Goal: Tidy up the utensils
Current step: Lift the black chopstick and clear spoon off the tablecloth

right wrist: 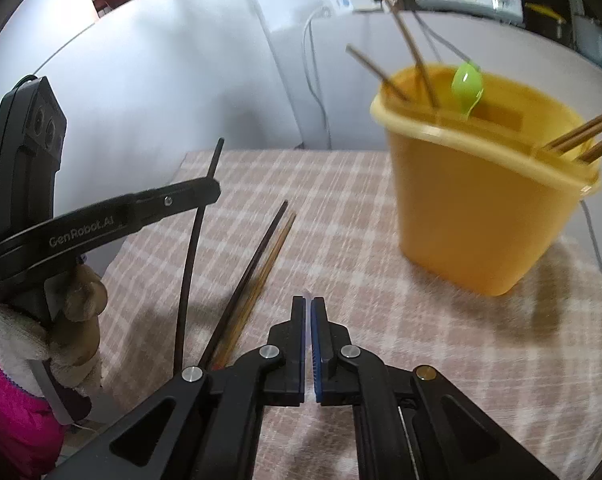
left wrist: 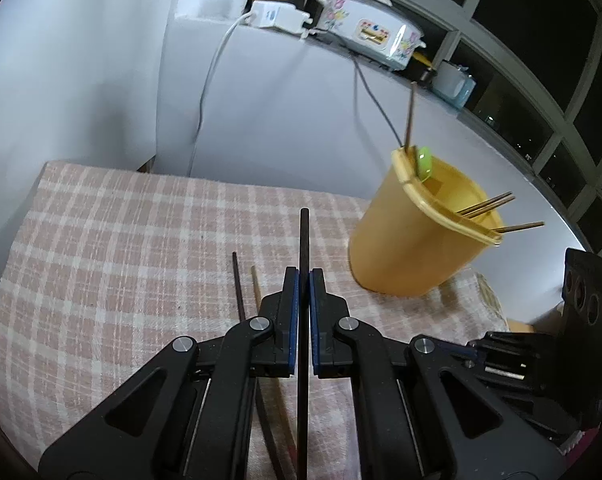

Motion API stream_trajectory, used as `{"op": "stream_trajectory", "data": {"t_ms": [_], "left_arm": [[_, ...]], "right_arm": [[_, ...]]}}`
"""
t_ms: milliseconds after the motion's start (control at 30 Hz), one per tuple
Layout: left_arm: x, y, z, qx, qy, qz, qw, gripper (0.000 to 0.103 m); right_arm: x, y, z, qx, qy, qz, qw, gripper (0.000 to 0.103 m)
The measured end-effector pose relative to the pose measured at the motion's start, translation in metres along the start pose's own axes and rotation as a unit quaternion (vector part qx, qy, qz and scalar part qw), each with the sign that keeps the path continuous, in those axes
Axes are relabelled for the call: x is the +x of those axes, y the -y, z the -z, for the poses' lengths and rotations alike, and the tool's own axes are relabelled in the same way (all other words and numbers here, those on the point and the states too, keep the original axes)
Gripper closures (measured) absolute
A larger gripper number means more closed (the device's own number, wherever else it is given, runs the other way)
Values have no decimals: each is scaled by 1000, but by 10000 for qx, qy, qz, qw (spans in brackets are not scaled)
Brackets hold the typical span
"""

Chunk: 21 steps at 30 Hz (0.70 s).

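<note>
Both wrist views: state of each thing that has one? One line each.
left gripper: shut on black chopstick
black chopstick: held, lifted off the cloth
right gripper: shut; a thin pale sliver shows between the tips, too small to identify
yellow bucket: upright on the checked cloth, open top
green spoon: standing in the bucket
brown chopsticks: in the bucket, leaning on the rim
loose chopsticks: lying flat on the cloth

**Chopsticks and holder**

Your left gripper (left wrist: 304, 276) clamps a black chopstick (left wrist: 303, 240) pointing ahead. Two more chopsticks (left wrist: 246, 284) lie flat just left of it. The yellow holder (left wrist: 413, 240) stands ahead-right, upright, holding brown chopsticks (left wrist: 487, 205) and a green spoon (left wrist: 424, 164).
</note>
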State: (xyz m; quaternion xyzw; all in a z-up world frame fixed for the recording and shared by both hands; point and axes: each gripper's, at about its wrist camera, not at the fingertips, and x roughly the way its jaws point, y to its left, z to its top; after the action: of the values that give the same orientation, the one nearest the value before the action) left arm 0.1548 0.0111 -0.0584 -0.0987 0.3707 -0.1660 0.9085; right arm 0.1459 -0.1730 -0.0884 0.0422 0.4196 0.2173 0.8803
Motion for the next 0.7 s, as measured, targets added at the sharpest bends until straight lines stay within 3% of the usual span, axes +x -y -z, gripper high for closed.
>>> {"op": "stream_trajectory", "data": {"t_ms": [300, 400, 433, 467, 700], "left_arm": [[-11, -1, -9, 35, 142, 26, 9999, 101], [-9, -5, -6, -33, 87, 2, 10000, 101], [-8, -7, -5, -58, 75, -5, 10000, 101], [-7, -8, -4, -77, 69, -8, 9999, 101], [-6, -15, -1, -168, 14, -45, 9998, 101]], "right_arm": [[-23, 8, -2, -70, 206, 109, 9997, 103], [-4, 14, 1, 5, -168, -234, 9996, 94], [5, 18, 3, 139, -307, -308, 9990, 78], [15, 22, 5, 256, -426, -371, 9981, 74], [60, 37, 14, 693, -781, -466, 9934, 75]]}}
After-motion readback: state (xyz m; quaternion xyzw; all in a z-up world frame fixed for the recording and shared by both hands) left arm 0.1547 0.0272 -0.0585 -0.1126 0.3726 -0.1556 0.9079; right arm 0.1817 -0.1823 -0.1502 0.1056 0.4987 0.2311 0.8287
